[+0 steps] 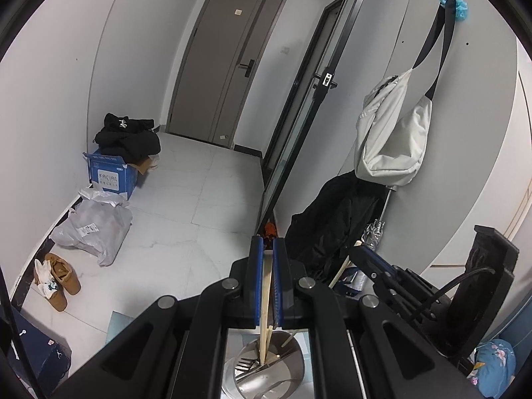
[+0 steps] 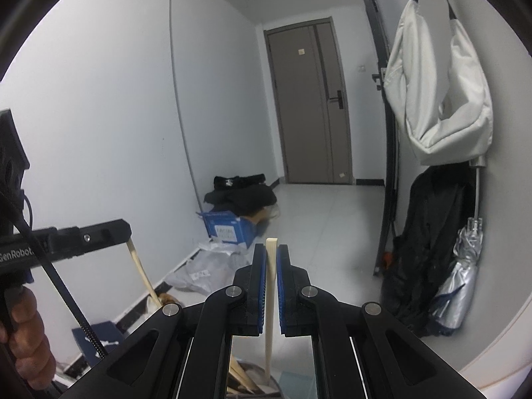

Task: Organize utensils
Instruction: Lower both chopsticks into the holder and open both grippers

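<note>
Wooden chopsticks fill both my grips: the left gripper point(image 1: 268, 244) is clamped on one chopstick point(image 1: 265, 302), the right gripper point(image 2: 271, 249) on another chopstick point(image 2: 270, 296). Both sticks hang down to the steel utensil holder point(image 1: 266, 365) just beneath the jaws, with open tiled floor point(image 1: 186, 219) ahead.

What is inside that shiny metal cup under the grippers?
In the metal cup a fork and other steel utensils lie, with pale chopsticks poking in. The gripper body hides the cup's far side, so the rest cannot be seen.
</note>
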A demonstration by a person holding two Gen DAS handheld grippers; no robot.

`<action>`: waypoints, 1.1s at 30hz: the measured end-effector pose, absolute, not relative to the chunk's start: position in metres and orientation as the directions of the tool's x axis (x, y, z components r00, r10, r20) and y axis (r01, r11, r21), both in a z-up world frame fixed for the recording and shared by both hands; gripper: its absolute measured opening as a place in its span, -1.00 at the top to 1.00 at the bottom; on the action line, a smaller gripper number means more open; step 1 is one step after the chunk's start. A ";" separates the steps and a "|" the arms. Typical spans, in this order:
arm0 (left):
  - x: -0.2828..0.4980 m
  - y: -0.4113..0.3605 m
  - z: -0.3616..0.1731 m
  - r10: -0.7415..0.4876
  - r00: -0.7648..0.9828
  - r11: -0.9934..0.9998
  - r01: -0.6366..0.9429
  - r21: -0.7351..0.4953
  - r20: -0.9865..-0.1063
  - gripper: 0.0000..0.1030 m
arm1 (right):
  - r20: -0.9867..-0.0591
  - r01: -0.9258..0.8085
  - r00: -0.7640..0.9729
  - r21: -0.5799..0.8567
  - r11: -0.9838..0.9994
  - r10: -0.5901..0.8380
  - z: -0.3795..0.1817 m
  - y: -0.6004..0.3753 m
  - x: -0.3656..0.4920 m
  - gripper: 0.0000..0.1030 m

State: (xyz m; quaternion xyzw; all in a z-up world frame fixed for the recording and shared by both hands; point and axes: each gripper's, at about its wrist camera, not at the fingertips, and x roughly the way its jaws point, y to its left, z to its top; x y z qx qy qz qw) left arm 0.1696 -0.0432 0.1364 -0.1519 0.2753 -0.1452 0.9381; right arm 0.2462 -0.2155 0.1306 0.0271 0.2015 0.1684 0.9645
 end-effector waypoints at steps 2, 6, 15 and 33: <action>0.168 -0.044 0.135 -0.351 0.808 0.917 0.194 -0.350 -0.473 0.95 | -0.391 -0.319 0.854 0.123 0.940 0.342 0.125 -0.215 0.248 0.90; 0.164 -0.046 0.131 -0.341 0.808 0.927 0.203 -0.316 -0.481 0.95 | -0.404 -0.328 0.848 0.112 0.938 0.344 0.117 -0.211 0.247 0.90; 0.161 -0.048 0.121 -0.346 0.795 0.927 0.208 -0.312 -0.498 0.95 | -0.428 -0.370 0.833 0.042 0.928 0.351 0.103 -0.198 0.242 0.90; 0.154 -0.072 0.073 -0.389 0.686 0.921 0.290 -0.260 -0.615 0.95 | -0.536 -0.466 0.736 0.040 0.884 0.413 0.048 -0.197 0.233 0.90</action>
